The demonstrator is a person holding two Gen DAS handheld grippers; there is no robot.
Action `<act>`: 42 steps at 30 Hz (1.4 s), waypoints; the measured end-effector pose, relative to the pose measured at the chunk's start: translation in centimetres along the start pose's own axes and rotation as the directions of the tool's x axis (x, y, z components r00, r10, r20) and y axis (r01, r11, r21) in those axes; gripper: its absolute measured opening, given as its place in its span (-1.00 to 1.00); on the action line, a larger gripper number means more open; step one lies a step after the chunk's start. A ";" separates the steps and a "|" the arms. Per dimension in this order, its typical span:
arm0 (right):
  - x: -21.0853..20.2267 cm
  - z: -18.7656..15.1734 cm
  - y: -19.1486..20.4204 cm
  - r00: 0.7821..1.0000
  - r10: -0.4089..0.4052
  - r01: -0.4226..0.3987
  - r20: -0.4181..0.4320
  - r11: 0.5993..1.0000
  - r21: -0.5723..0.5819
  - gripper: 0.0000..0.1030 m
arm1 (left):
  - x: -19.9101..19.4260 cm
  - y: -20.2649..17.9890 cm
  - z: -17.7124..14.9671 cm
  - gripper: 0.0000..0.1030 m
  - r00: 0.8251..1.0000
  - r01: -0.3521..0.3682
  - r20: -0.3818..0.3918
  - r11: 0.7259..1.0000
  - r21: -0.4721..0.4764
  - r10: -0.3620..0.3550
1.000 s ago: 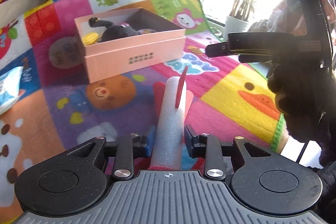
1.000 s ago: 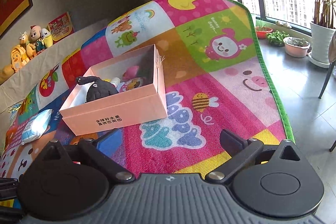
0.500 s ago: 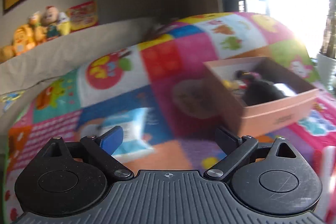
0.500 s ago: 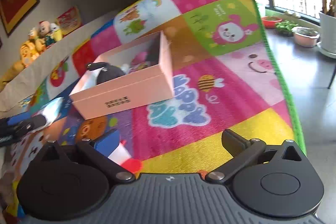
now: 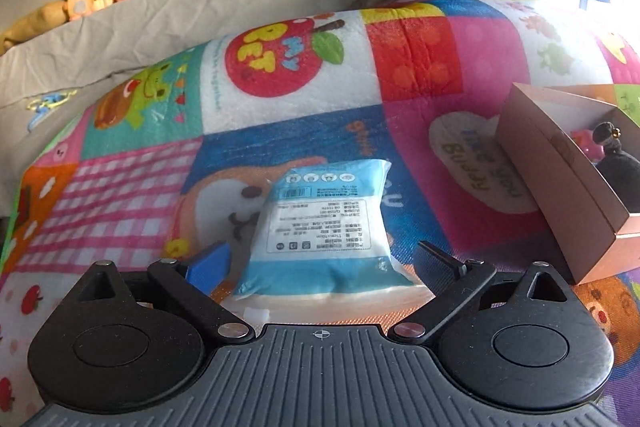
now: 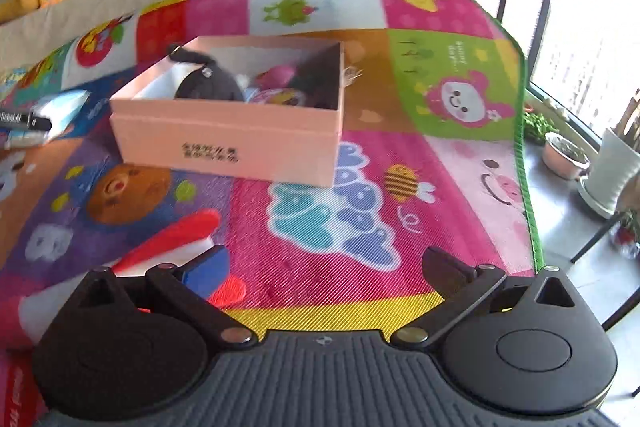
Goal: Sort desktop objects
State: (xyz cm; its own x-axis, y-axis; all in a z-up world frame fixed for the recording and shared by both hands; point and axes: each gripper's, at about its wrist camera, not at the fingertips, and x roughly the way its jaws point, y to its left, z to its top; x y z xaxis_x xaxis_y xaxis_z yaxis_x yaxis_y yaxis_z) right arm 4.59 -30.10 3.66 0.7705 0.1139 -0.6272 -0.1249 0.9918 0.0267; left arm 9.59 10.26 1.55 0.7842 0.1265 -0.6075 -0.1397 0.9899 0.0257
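Hovering low over the colourful play mat (image 5: 420, 59), the left gripper (image 5: 320, 263) is standing wide open, its jaws having just been opening, with a blue-and-white sealed packet (image 5: 324, 223) lying flat on the mat between the fingertips but not pressed by either. The packet's printed label is facing up, its small text too fine to read from here. Just to the right, the open pink box (image 6: 228, 143) is sitting on the mat with a dark soft toy (image 6: 208, 83) and pink items inside; dark characters are printed on its front wall, though I cannot make them out. The right gripper (image 6: 324, 267) is also gaping wide and holding nothing, with a white-and-red foam piece (image 6: 168, 239) lying beside its left finger. Bare mat is stretching ahead of it to the green edge (image 6: 528, 187), where the surface is dropping off toward the floor and potted plants (image 6: 564, 155). "Buddy" is showing on a heart patch (image 5: 468, 163) beside the box.
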 end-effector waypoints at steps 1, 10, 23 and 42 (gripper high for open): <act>0.0 0.0 -0.6 0.999 0.034 -0.033 -0.004 0.998 0.052 1.00 | 0.3 -0.1 0.0 0.95 1.000 -0.001 -0.004 1.000 0.002 0.001; 0.7 -1.4 -1.8 0.998 0.065 -0.062 -0.012 0.985 0.162 1.00 | 0.9 -0.6 0.2 0.32 1.000 0.003 -0.002 1.000 0.030 -0.003; 0.7 -1.5 -1.9 0.997 0.071 -0.068 -0.008 0.983 0.171 1.00 | -8.9 -5.8 -5.6 0.77 0.968 0.247 0.019 0.960 0.133 -0.251; -4.7 -2.0 -3.1 0.994 0.008 -0.026 0.106 0.985 0.168 1.00 | -14.9 -10.8 -9.6 -0.02 0.761 0.648 -0.259 0.722 0.243 -0.596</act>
State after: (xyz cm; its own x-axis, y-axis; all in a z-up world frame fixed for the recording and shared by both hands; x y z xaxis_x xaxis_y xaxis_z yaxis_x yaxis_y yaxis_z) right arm 0.12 -33.81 4.97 0.8314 0.1276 -0.5408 -0.0381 0.9841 0.1737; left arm -6.35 -2.97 2.67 0.5233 -0.5102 -0.6826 0.5540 0.8123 -0.1824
